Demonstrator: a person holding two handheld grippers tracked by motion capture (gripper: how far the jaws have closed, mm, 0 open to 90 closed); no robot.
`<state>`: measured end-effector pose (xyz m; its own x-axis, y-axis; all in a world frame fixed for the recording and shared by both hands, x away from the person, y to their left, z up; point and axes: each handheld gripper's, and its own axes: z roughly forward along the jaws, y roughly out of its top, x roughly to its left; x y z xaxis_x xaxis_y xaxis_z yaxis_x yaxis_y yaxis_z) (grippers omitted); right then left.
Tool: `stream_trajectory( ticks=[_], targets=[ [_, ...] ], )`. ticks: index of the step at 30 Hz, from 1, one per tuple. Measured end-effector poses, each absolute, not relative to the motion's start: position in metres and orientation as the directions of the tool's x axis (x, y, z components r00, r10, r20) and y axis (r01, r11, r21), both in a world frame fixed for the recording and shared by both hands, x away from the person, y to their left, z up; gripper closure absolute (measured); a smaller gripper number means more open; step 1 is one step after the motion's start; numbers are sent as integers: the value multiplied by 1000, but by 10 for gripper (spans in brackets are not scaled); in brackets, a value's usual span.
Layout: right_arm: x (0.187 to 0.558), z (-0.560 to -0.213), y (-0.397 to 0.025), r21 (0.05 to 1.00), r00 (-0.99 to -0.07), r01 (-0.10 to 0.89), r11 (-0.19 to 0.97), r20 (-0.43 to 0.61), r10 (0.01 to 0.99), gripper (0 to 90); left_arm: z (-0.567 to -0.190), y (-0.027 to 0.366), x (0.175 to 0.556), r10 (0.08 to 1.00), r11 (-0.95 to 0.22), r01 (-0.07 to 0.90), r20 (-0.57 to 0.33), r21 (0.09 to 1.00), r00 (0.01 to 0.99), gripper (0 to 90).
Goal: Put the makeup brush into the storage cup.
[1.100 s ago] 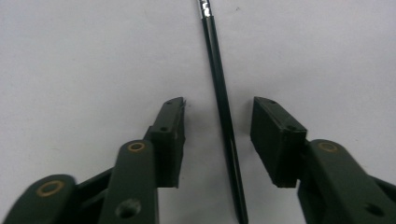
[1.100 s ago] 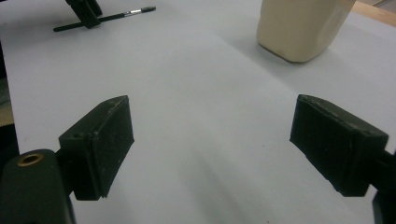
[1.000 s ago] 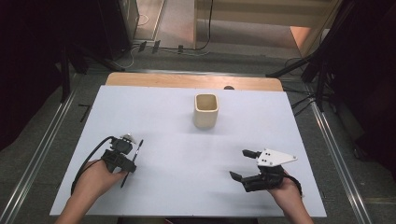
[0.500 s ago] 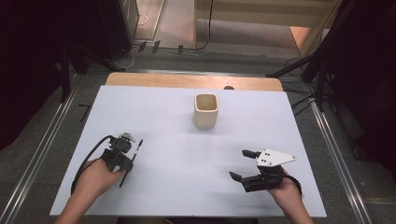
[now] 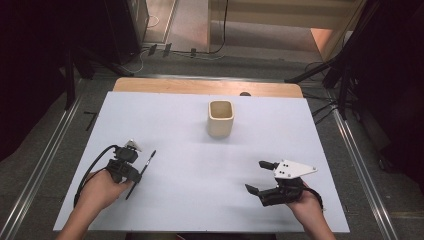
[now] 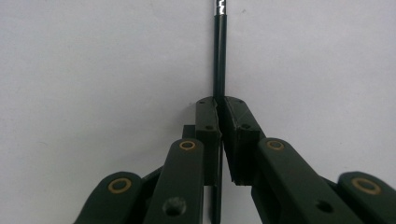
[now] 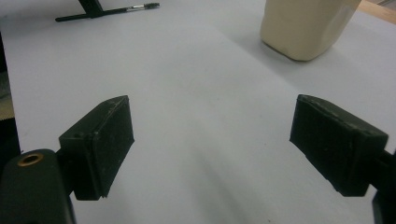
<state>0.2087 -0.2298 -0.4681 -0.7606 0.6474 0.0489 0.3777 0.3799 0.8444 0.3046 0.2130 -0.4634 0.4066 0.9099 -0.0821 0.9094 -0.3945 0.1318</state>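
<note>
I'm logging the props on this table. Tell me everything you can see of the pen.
The pen is thin, dark and straight, with a shiny silver band near its far tip. The left gripper is shut on its shaft, so one end sticks out ahead of the jaws and the other runs back between them. In the high view it lies low over the white table at the left, tip pointing away from the person, well short of the cup. Whether it touches the table cannot be told.

My jaws look like matt black plastic with brass-toned rivets; the pen (image 6: 219, 56) is glossy dark, the cup (image 5: 220, 118) matt cream, the table (image 5: 310, 135) smooth white.
</note>
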Motion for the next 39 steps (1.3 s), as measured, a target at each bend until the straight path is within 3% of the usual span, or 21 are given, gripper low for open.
stream_trajectory(
  ticks=[3, 16, 33, 39],
  targets=[
    [209, -468, -230, 844, -761, 378, 380, 49, 647, 143, -462, 215, 305, 900, -392, 910, -149, 134, 410, 852],
    [209, -468, -229, 845, -763, 380, 377, 56, 644, 143, -439, 219, 301, 867, -360, 883, -240, 302, 436, 851],
    [215, -477, -219, 792, -763, 435, 429, 71, 643, 143, -429, 216, 295, 806, -353, 845, -328, 402, 493, 851],
    [219, -479, -209, 803, -767, 448, 393, 120, 630, 141, -427, 214, 294, 768, -327, 835, -391, 441, 507, 852]
  ],
)
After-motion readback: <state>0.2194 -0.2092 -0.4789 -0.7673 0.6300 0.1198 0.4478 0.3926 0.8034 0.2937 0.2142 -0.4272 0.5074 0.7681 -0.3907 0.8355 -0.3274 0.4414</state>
